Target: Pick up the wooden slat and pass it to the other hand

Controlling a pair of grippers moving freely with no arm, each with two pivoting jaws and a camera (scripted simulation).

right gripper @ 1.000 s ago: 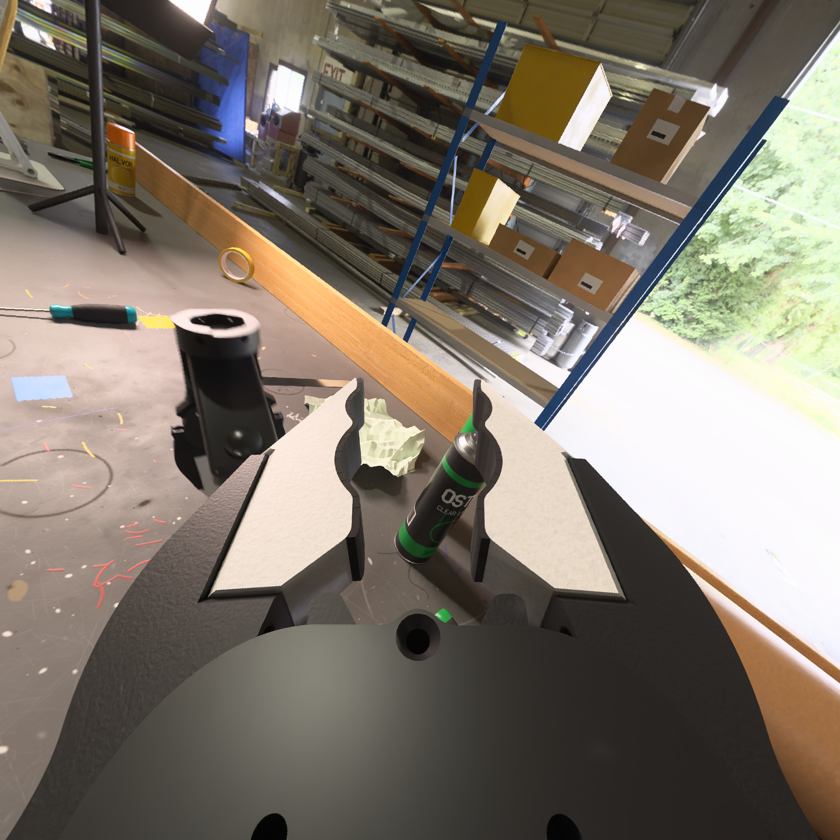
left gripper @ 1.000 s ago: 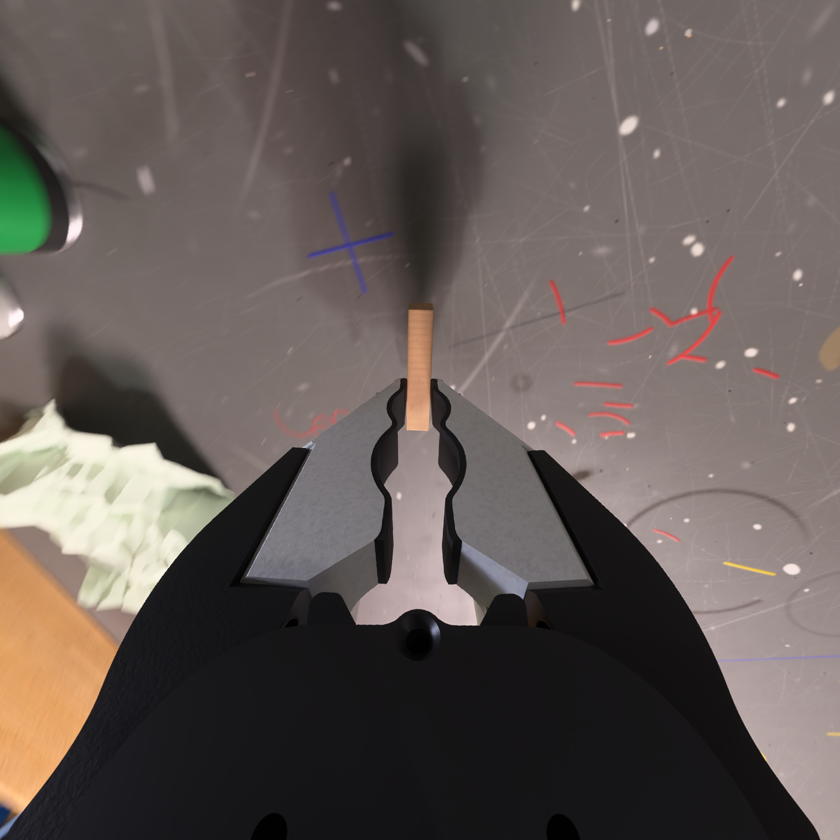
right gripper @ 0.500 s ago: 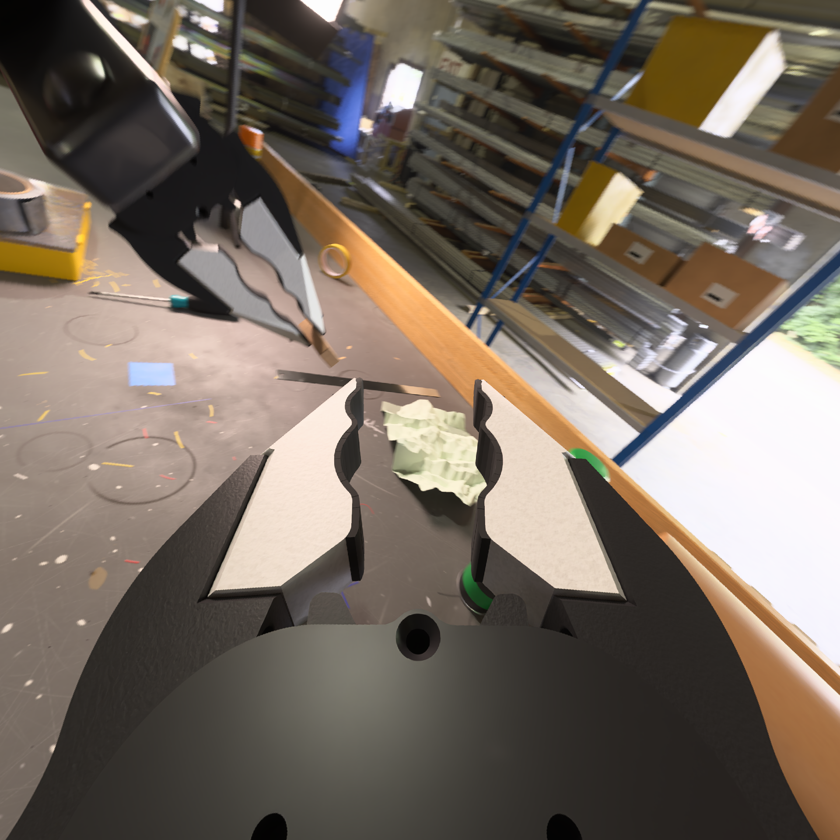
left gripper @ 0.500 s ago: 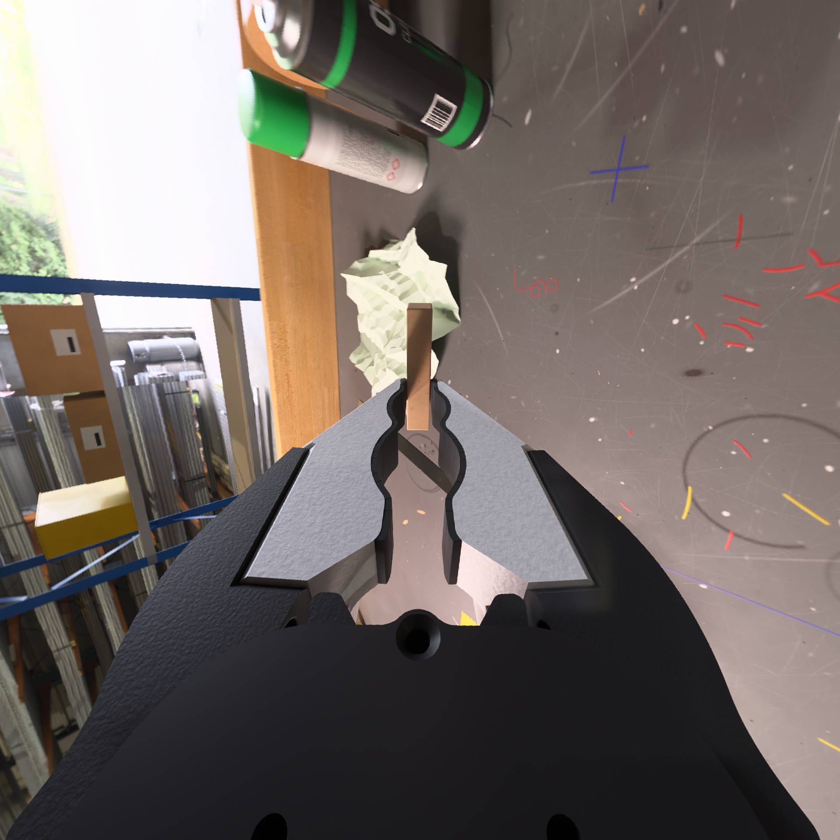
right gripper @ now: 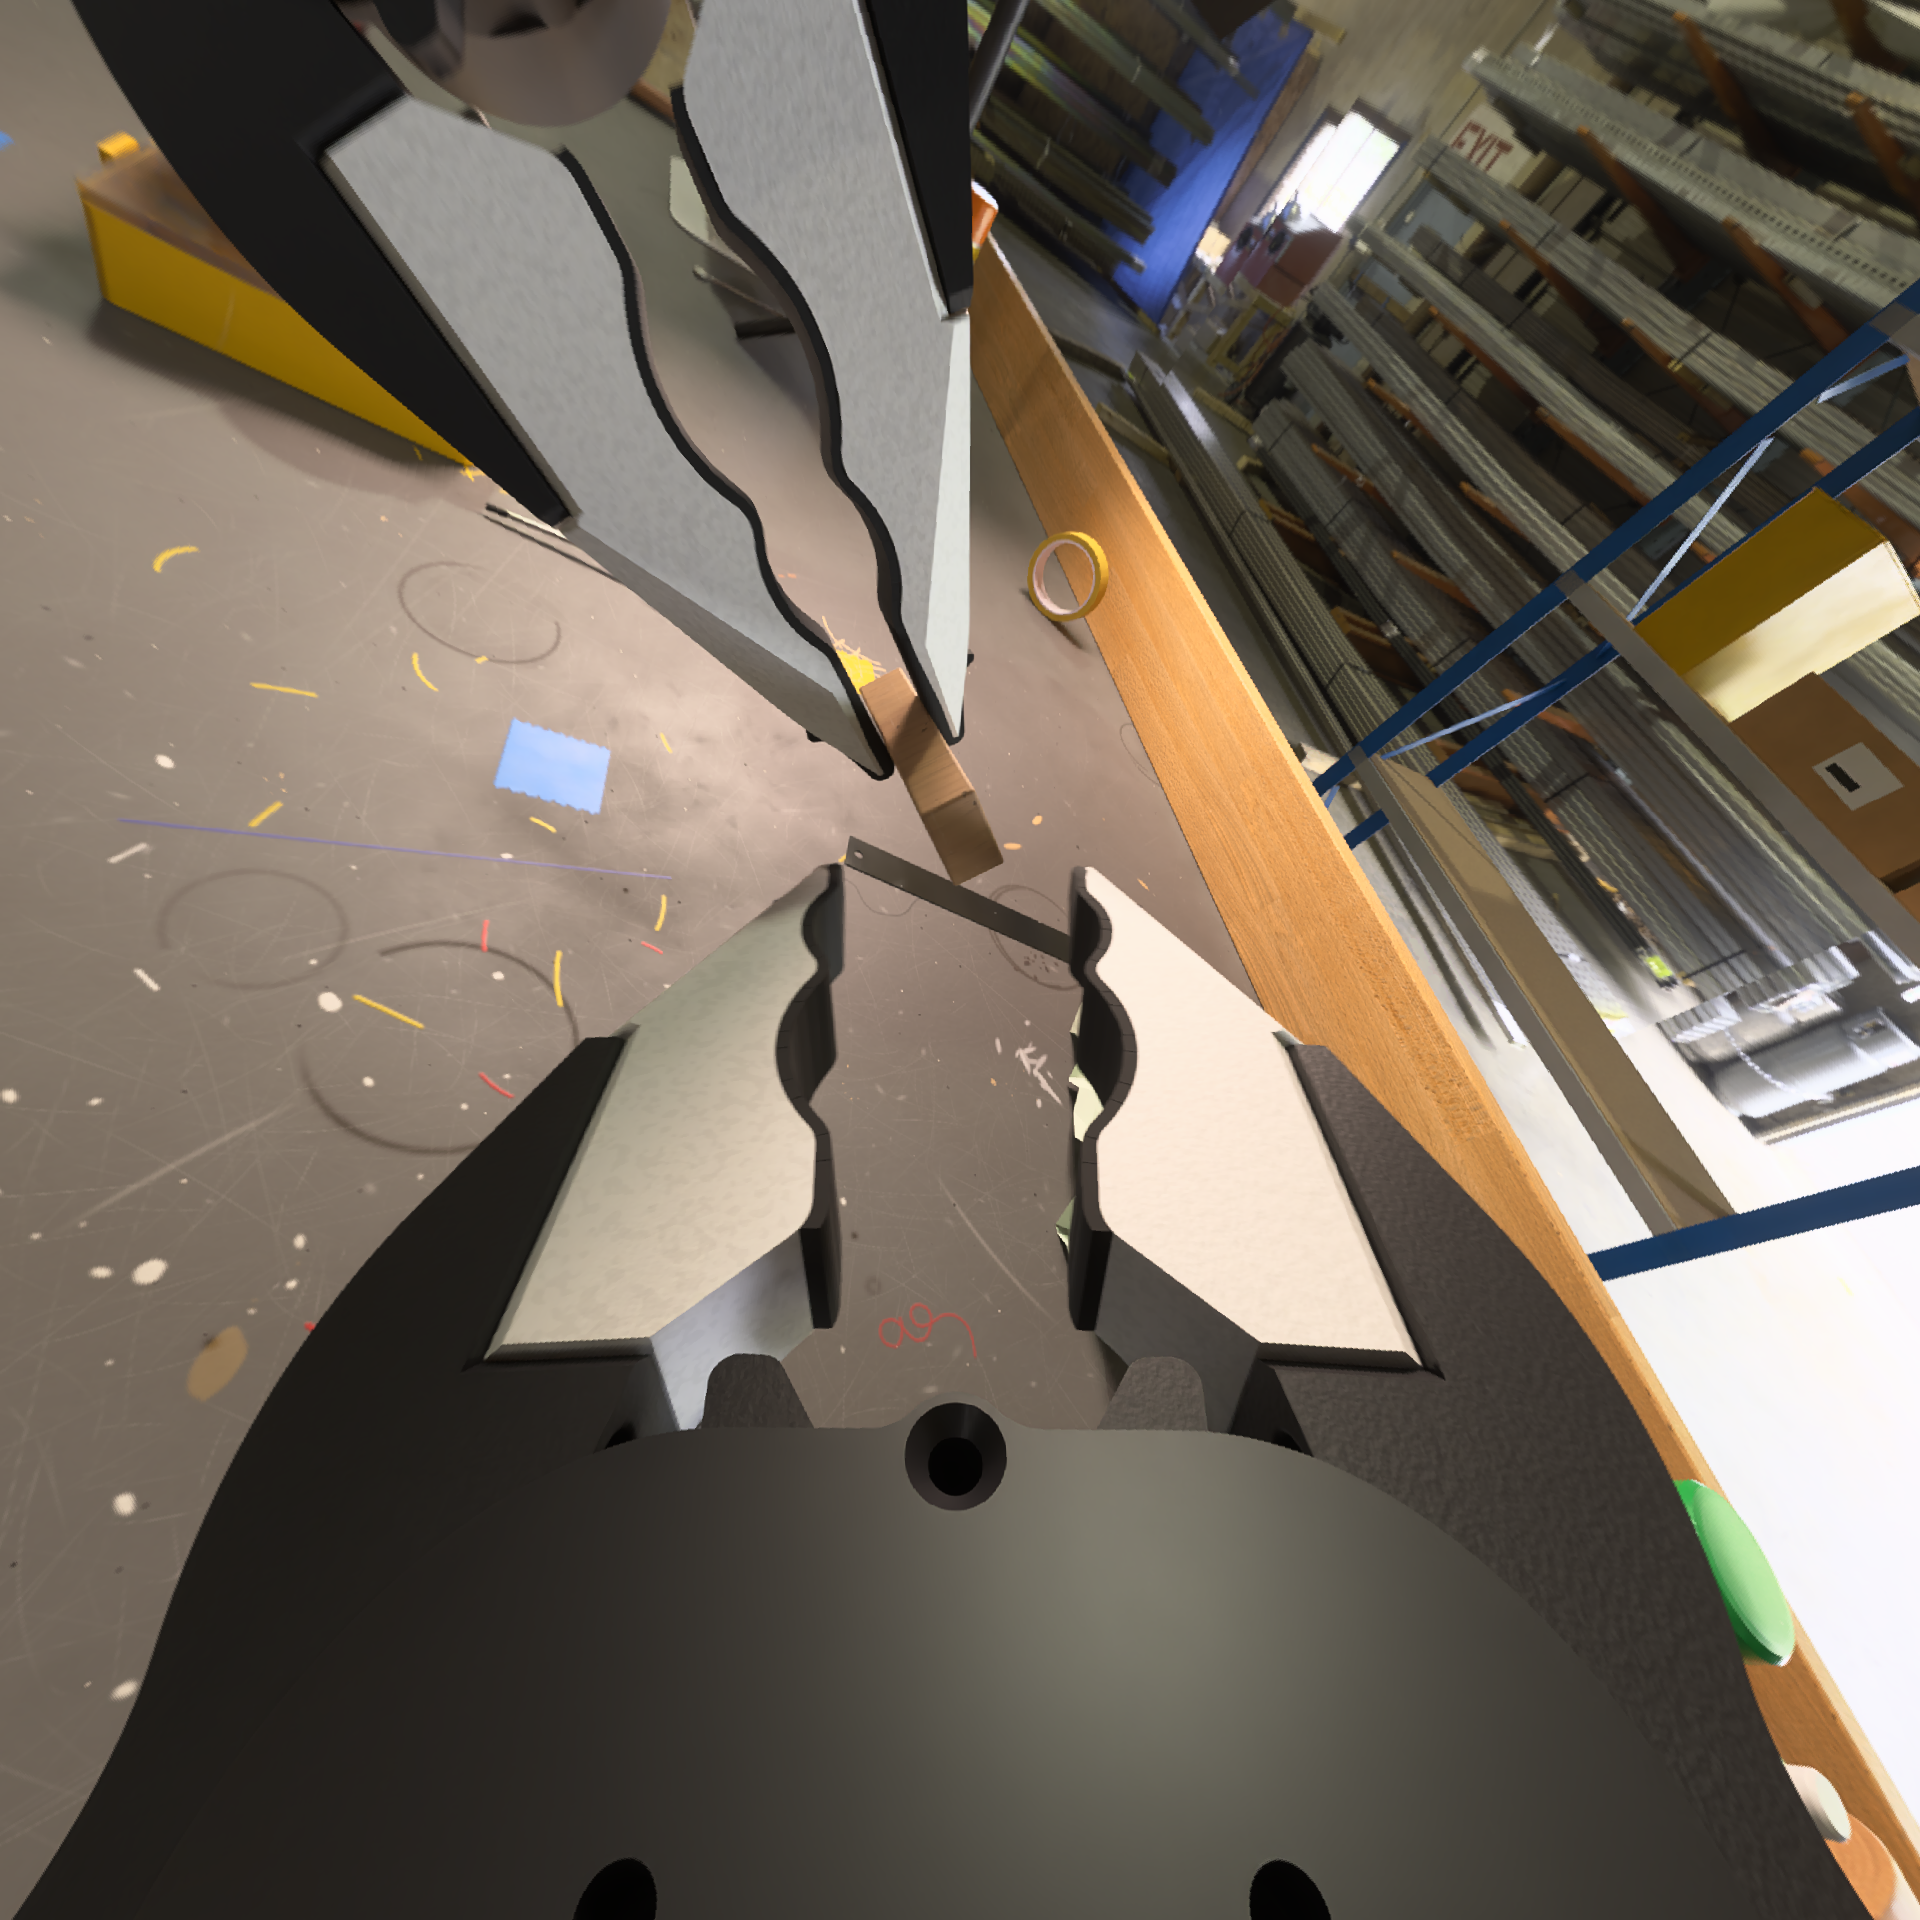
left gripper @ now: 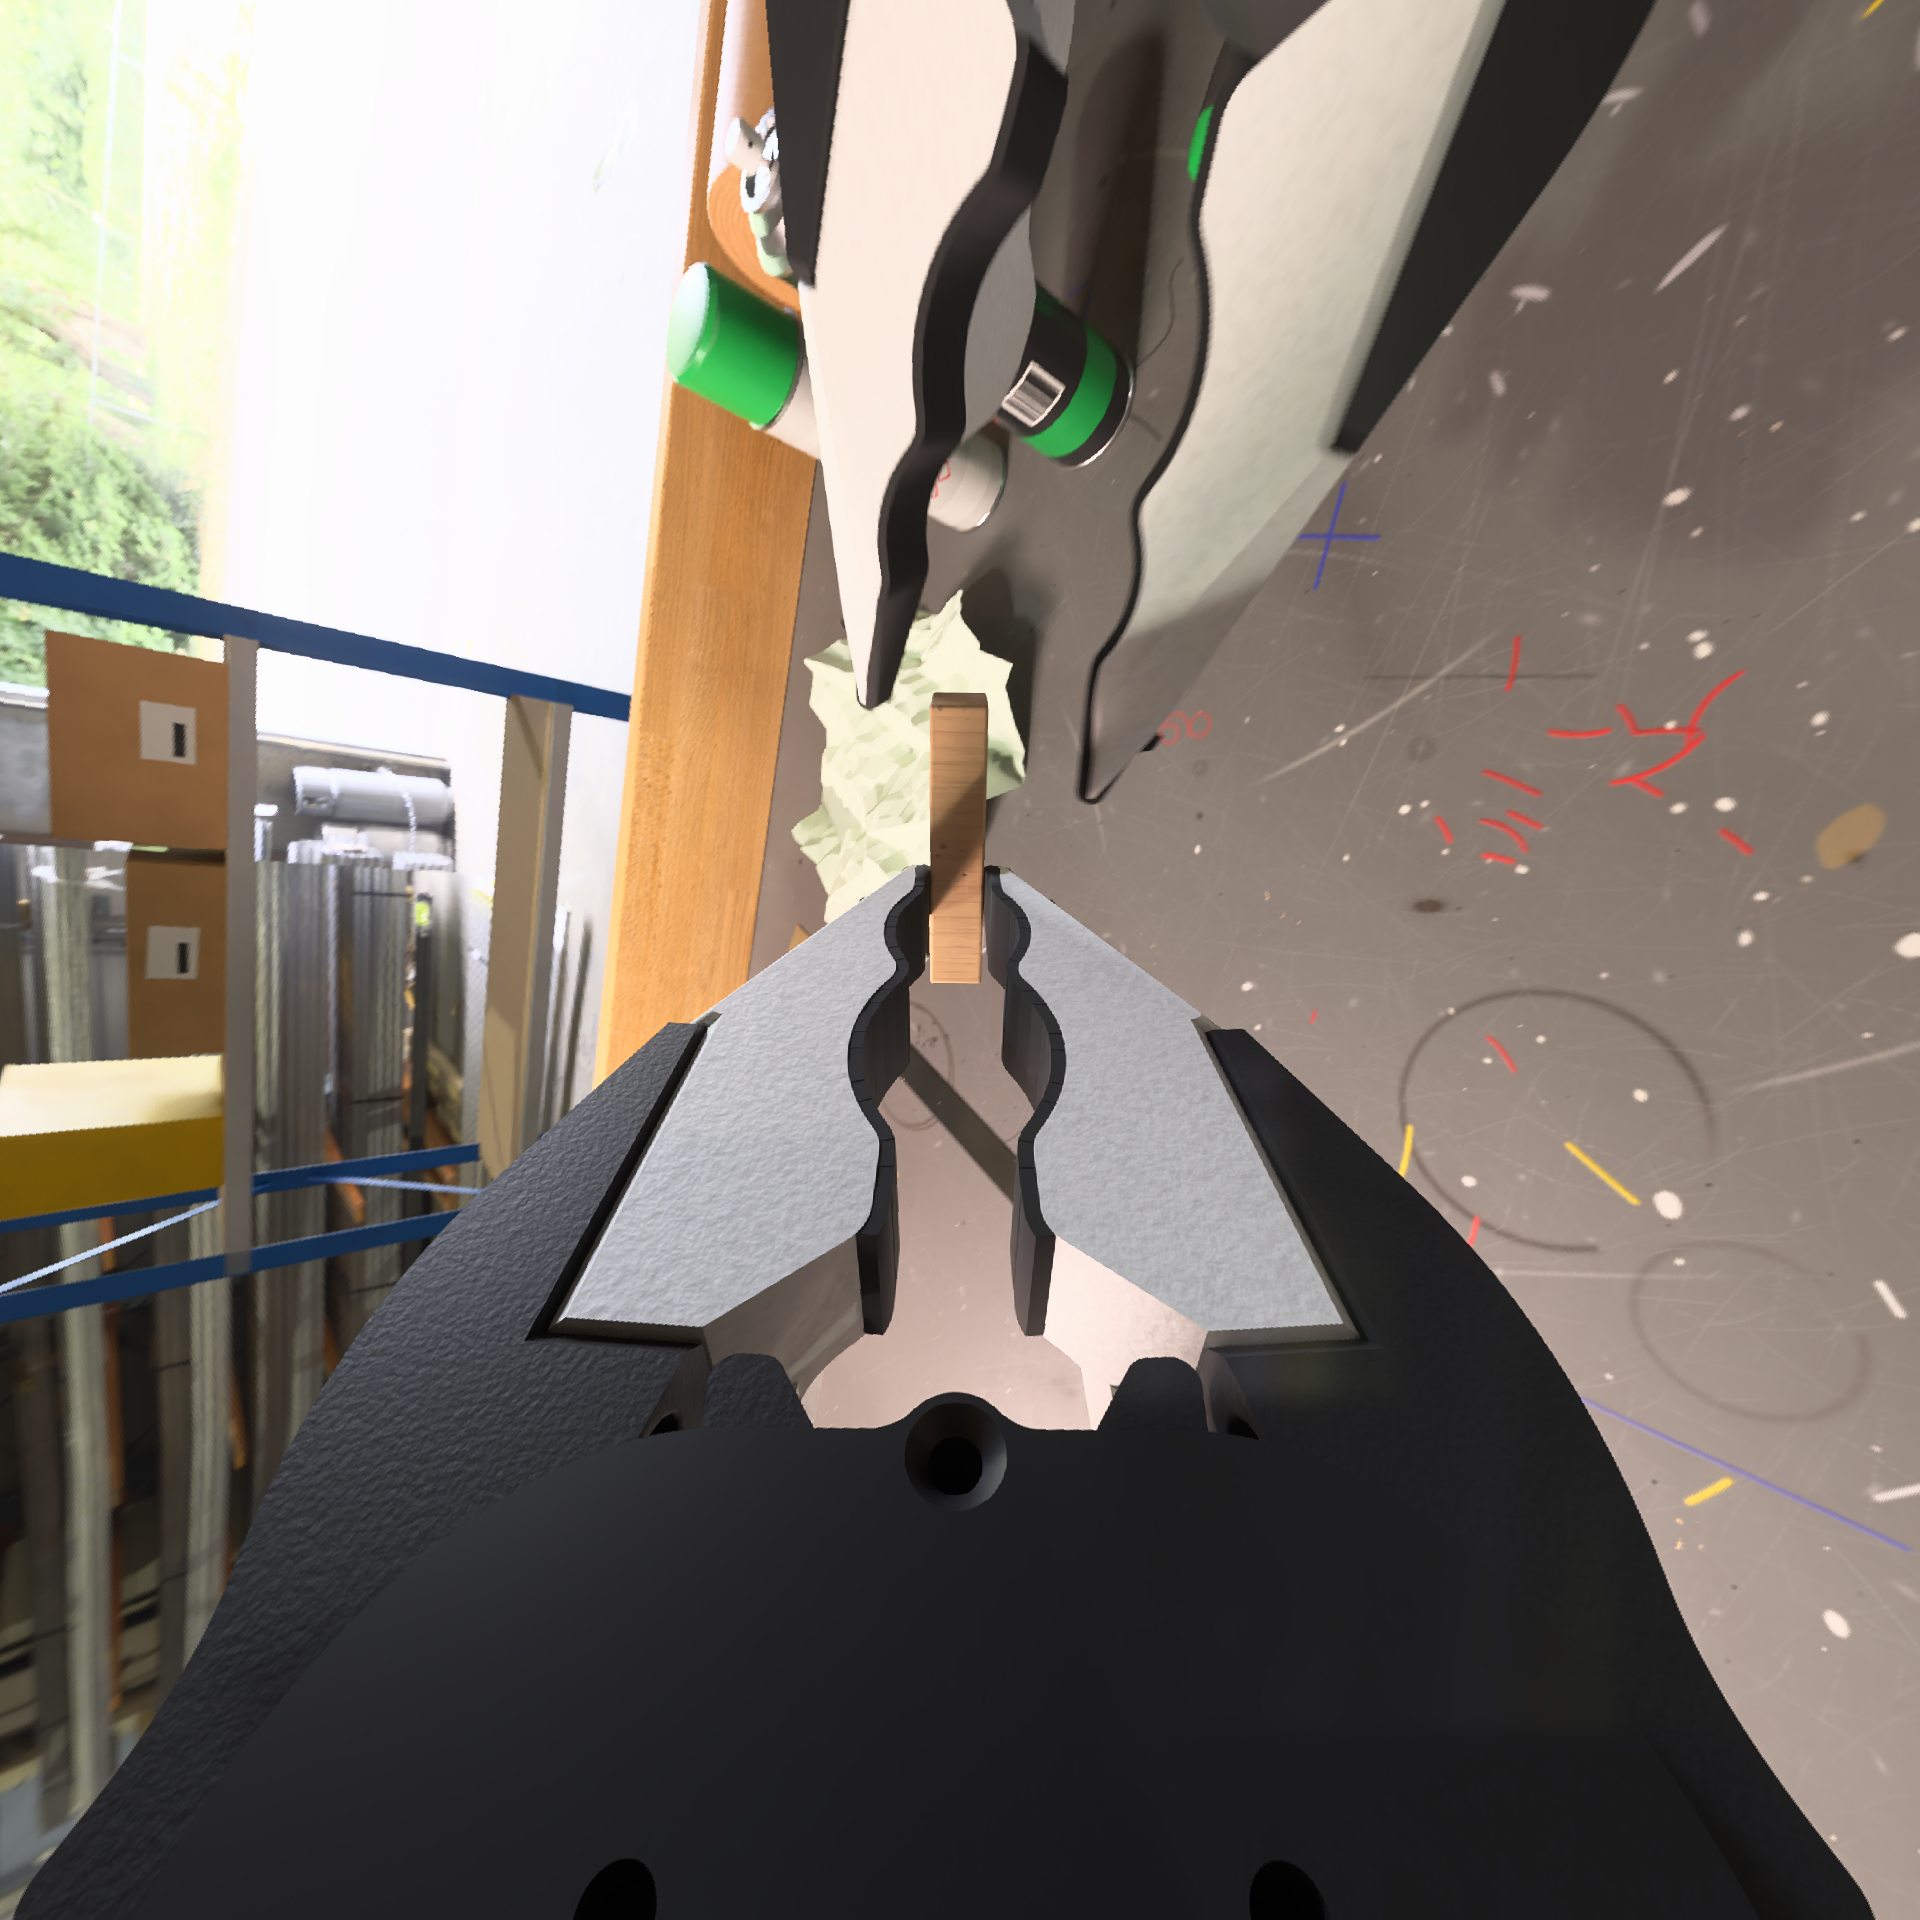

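My left gripper point(left gripper: 956, 883) is shut on the wooden slat point(left gripper: 957, 821), a short light-brown strip that sticks out past its fingertips, held in the air above the grey workbench. My right gripper point(right gripper: 956, 883) is open and empty. It faces the left one nose to nose. In the left wrist view the right gripper point(left gripper: 982, 748) comes down from the top, its open fingertips on either side of the slat's free end. In the right wrist view the left gripper point(right gripper: 914, 748) holds the slat point(right gripper: 940, 795), whose free end hangs just beyond my open fingertips.
Two green-capped spray cans point(left gripper: 1060, 384) and a crumpled pale green paper point(left gripper: 883, 779) lie by the bench's wooden edge point(left gripper: 707, 644). A thin metal strip point(right gripper: 956, 899), a yellow tape roll point(right gripper: 1067, 577), a blue square point(right gripper: 553, 767) and a yellow block point(right gripper: 239, 301) are on the bench.
The two grippers have closed in on each other. The right gripper has come up to the slat's free end, still open. The left gripper keeps its hold on the slat.
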